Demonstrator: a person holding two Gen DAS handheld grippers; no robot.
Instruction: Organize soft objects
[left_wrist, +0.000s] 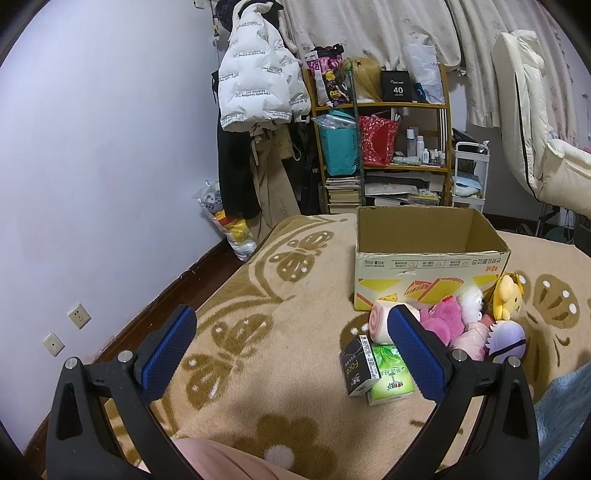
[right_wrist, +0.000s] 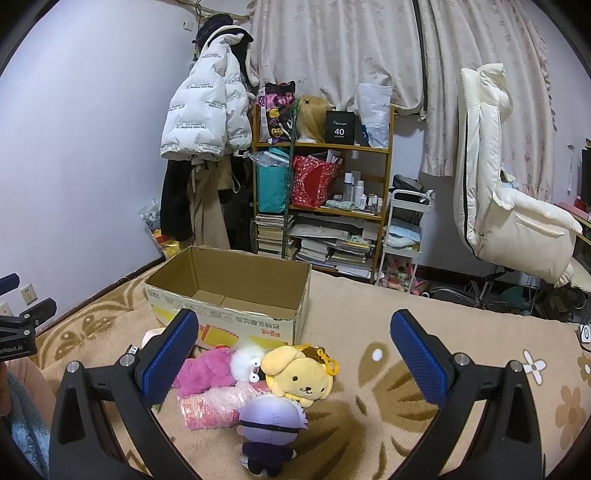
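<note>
Right gripper (right_wrist: 293, 350), jaws apart, empty, above heaped yellow dog plush (right_wrist: 301, 376) and purple-haired doll (right_wrist: 271, 424); left gripper (left_wrist: 291, 341) likewise; risk: snagging two toys, spilling beside cardboard box (right_wrist: 229, 295).

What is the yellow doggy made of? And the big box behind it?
The yellow doggy looks like soft plush fabric, fuzzy and matte, probably stuffed; a shiny yellow clip, likely plastic, hangs on it. The big box looks like plain brown cardboard: dull inside, printed outside, with ragged edges along its rim.
</note>
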